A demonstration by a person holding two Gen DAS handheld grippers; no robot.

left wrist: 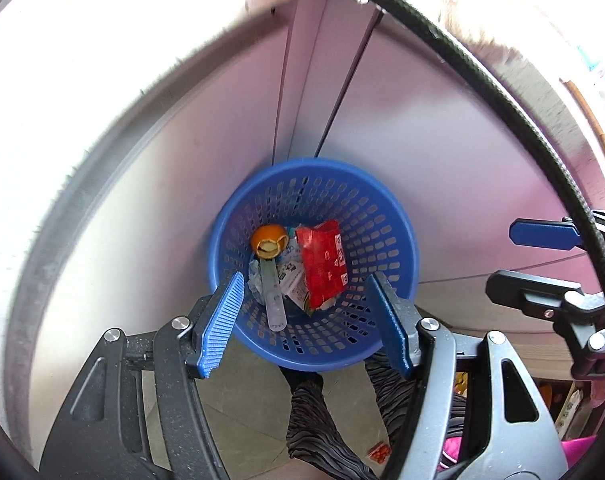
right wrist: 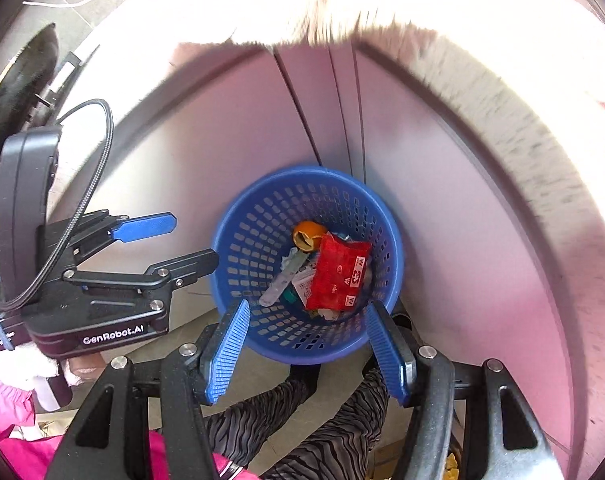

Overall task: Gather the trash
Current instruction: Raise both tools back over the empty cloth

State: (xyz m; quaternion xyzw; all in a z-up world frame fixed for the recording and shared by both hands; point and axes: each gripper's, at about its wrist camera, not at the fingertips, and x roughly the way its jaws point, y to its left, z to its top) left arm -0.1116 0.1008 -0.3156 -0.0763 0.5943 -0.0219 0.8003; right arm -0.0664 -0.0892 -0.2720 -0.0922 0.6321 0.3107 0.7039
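A blue perforated waste basket (left wrist: 386,220) stands on the floor against pale cabinet doors; it also shows in the right wrist view (right wrist: 258,224). Inside lie a red wrapper (left wrist: 322,264) (right wrist: 338,274), an orange peel (left wrist: 268,240) (right wrist: 307,234), a clear plastic tube (left wrist: 273,300) (right wrist: 282,282) and crumpled paper packaging (left wrist: 292,282). My left gripper (left wrist: 308,320) is open and empty above the basket's near rim. My right gripper (right wrist: 308,346) is open and empty above the same rim. Each gripper shows in the other's view, the left one (right wrist: 182,240) and the right one (left wrist: 542,256).
Pale cabinet doors (left wrist: 422,120) rise behind the basket under a speckled counter edge (right wrist: 502,92). The person's striped trouser legs (left wrist: 322,420) stand on the tiled floor just before the basket. A small orange scrap (left wrist: 378,453) lies on the floor.
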